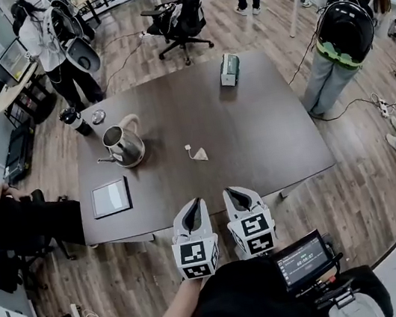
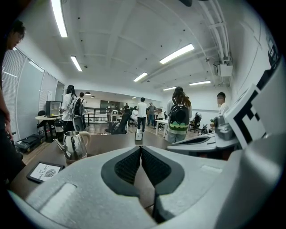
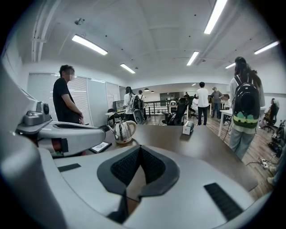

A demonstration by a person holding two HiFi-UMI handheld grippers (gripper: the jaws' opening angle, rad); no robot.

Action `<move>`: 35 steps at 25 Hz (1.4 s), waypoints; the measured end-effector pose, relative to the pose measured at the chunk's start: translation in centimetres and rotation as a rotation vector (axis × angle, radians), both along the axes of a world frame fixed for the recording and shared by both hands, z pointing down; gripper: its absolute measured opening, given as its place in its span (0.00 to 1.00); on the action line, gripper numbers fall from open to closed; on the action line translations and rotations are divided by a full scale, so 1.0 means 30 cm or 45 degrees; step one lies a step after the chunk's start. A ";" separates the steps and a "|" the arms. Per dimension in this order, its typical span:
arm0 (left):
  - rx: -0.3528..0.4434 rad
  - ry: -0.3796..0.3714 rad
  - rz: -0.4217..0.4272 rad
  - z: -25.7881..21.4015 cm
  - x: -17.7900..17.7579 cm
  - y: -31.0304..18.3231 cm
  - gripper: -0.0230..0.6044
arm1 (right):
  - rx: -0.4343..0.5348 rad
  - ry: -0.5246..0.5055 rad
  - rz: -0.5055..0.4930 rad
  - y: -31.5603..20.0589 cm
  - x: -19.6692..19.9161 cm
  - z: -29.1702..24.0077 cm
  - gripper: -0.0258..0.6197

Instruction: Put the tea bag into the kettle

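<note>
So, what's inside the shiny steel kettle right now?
The shiny steel kettle shows only bare metal through its open top; its lower inside is hidden by the wall. The white tea bag lies on the dark table, apart from it.

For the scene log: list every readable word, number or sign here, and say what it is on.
"NATURE": on the flat dark tablet; the smaller print above it is blurred.
Digits on the small screen: too blurred to read for certain.
Label on the box: too small to read.

Kettle (image 1: 123, 144) parked left on table (image 1: 278, 140), tea bag (image 1: 198, 154) laid right of it, apart; tablet (image 1: 110, 197) set nearer, box (image 1: 229, 69) at far edge.
</note>
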State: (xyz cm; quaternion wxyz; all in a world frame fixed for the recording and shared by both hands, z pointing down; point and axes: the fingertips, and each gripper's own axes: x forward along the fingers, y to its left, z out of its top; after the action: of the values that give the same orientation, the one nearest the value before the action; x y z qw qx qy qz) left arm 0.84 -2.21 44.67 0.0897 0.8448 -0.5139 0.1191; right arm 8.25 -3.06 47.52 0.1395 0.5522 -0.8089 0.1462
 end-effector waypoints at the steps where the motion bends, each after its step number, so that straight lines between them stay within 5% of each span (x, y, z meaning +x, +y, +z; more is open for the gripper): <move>1: 0.001 -0.001 0.002 -0.003 0.008 -0.009 0.06 | 0.002 -0.002 0.001 -0.010 0.008 -0.003 0.05; 35: 0.073 0.019 -0.022 -0.073 0.189 -0.248 0.06 | 0.069 0.026 -0.065 -0.262 0.170 -0.079 0.05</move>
State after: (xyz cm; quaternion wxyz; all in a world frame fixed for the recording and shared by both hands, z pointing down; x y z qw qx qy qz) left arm 6.52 -9.66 42.48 0.0703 0.8433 -0.5238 0.0973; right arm 13.35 -10.90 45.15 0.1366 0.5363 -0.8249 0.1150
